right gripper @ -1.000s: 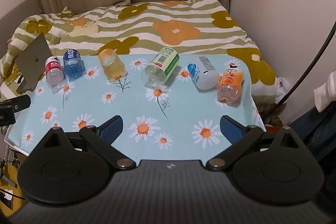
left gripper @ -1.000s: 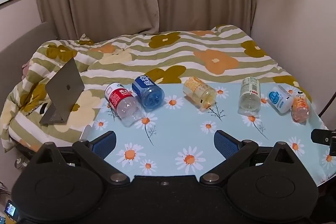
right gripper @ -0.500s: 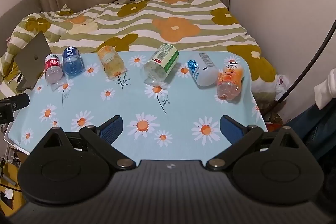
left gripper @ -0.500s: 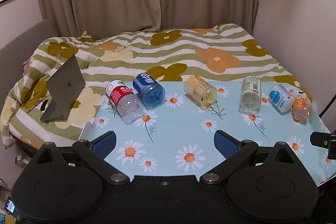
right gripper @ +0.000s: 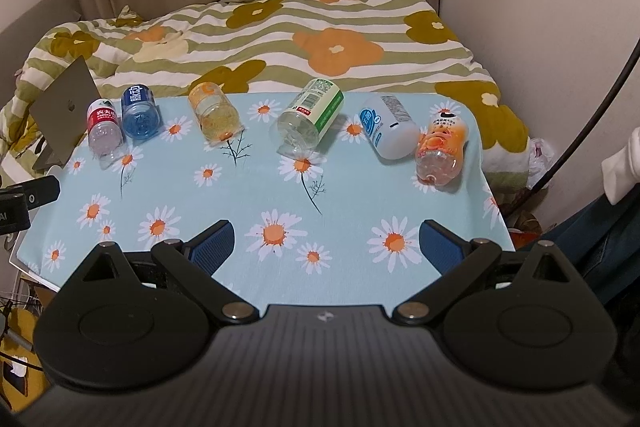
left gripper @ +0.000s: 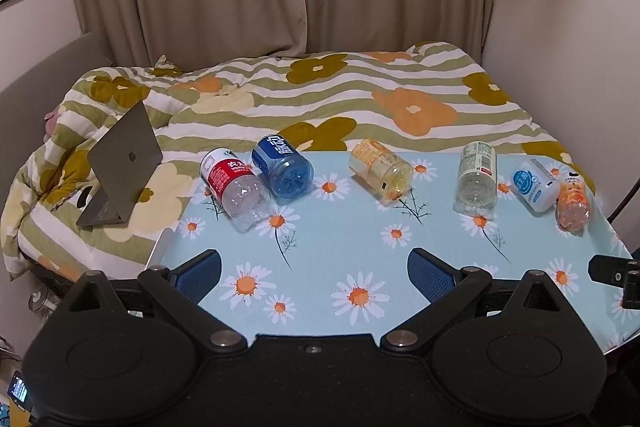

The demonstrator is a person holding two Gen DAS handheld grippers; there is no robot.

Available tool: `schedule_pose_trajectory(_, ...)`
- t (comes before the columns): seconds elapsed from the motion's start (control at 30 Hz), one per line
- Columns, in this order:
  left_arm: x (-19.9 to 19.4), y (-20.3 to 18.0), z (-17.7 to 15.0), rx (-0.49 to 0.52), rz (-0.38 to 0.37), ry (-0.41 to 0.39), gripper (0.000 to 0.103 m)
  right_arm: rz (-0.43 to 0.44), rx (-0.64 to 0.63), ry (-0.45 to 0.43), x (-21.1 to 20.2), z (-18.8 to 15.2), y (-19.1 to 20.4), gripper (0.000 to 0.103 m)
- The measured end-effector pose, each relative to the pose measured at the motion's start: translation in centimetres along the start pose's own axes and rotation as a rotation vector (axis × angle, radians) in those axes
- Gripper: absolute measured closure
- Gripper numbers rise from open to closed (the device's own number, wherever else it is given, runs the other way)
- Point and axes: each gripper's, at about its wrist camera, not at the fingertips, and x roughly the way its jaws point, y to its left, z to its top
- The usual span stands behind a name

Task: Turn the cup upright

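Several cut-off bottle cups lie on their sides in a row across the far part of the daisy tablecloth (left gripper: pixel 360 239): red-label (left gripper: pixel 234 187), blue (left gripper: pixel 282 171), yellow (left gripper: pixel 380 171), green-label (left gripper: pixel 476 175), white-blue (left gripper: pixel 534 185), orange (left gripper: pixel 574 203). The right wrist view shows them too: red-label (right gripper: pixel 103 125), blue (right gripper: pixel 139 113), yellow (right gripper: pixel 214 113), green-label (right gripper: pixel 312 115), white-blue (right gripper: pixel 390 127), orange (right gripper: pixel 442 147). My left gripper (left gripper: pixel 314 269) is open and empty above the table's near left. My right gripper (right gripper: pixel 326 241) is open and empty above the near right.
A bed with a striped flower quilt (left gripper: pixel 320 99) lies behind the table. An open laptop (left gripper: pixel 124 159) stands on the quilt at the left. A wall is at the right, with a black cable (right gripper: pixel 592 111) beside the table's right edge.
Both grippers have risen and tilted slightly, so the table sits a little lower in both views. The cups have not moved. Both grippers stay open.
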Motion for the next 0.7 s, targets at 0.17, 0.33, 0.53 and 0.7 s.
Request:
schedule_pose_trajectory(0.17,0.03,-0.06,-0.14,0.000,0.002,0.000,0.002,-0.005,-0.001,0.005,0.03,-0.08,0.03,0.000)
schedule_pose_trajectory(0.33,0.04,-0.08,-0.18,0.000,0.001,0.001,0.002,-0.005,-0.001,0.005,0.03,-0.07,0.06,0.000)
schedule_pose_trajectory(0.53,0.13,-0.21,-0.29,-0.002,-0.002,0.002,0.002,-0.005,-0.001,0.007,0.09,-0.10,0.09,0.000)
schedule_pose_trajectory(0.7,0.22,-0.30,-0.33,-0.001,-0.006,0.004,0.002,-0.005,0.001,0.009,0.23,-0.27,0.10,0.000)
